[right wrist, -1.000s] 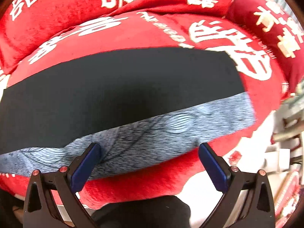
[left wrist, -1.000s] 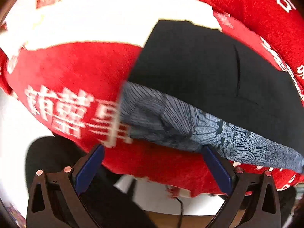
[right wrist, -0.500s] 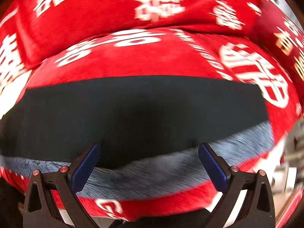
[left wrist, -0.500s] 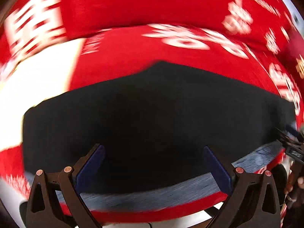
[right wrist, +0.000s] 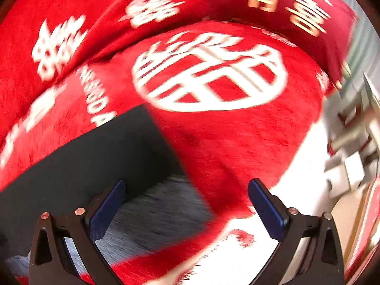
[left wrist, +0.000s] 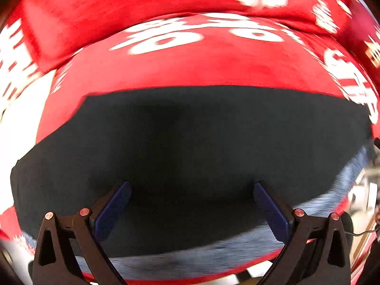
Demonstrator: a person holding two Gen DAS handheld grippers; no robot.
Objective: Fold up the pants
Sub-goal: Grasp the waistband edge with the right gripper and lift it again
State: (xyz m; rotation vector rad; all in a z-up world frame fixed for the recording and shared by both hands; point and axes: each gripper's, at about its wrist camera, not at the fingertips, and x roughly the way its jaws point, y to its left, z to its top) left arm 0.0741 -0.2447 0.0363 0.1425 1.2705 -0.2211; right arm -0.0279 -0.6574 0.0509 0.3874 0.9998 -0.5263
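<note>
Pants lie flat on the red blanket, both grippers, left and right, wide open and empty: between folds, next grab the right end.

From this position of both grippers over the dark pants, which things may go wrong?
1. Both views are motion-blurred; the open left gripper may miss the edge of the black pants with a grey patterned band.
2. The open right gripper straddles the pants' corner and the fuzzy red blanket with white characters; closing might pinch blanket too.
</note>
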